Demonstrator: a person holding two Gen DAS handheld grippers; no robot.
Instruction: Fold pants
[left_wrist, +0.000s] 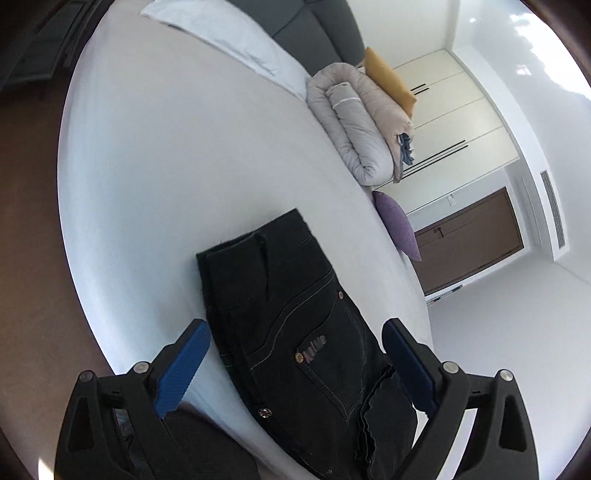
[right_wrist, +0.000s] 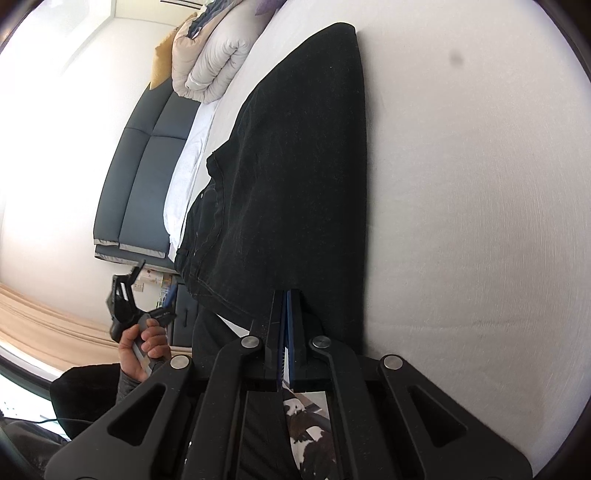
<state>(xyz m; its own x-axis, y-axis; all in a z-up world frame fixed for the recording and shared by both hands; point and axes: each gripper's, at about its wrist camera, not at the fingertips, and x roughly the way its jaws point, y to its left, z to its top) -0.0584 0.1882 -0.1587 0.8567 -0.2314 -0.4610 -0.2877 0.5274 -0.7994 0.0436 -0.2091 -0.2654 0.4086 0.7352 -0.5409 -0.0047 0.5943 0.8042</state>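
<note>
Black denim pants (left_wrist: 295, 314) lie on the white bed (left_wrist: 166, 166), waist and back pocket toward the left wrist camera. My left gripper (left_wrist: 295, 332) is open above the waist end, with one blue pad on each side of the pants. In the right wrist view the pants (right_wrist: 295, 166) stretch away along the bed. My right gripper (right_wrist: 286, 299) is shut on the near edge of the pants. The left gripper (right_wrist: 125, 291) also shows there, in the person's hand at the lower left.
A rolled grey duvet (left_wrist: 354, 125), a mustard cushion (left_wrist: 388, 79), a purple cushion (left_wrist: 397, 225) and a white pillow (left_wrist: 236, 40) lie along the bed's far side. A dark headboard (right_wrist: 144, 177), cream wardrobe doors (left_wrist: 454, 110) and a brown floor (left_wrist: 33, 258) surround the bed.
</note>
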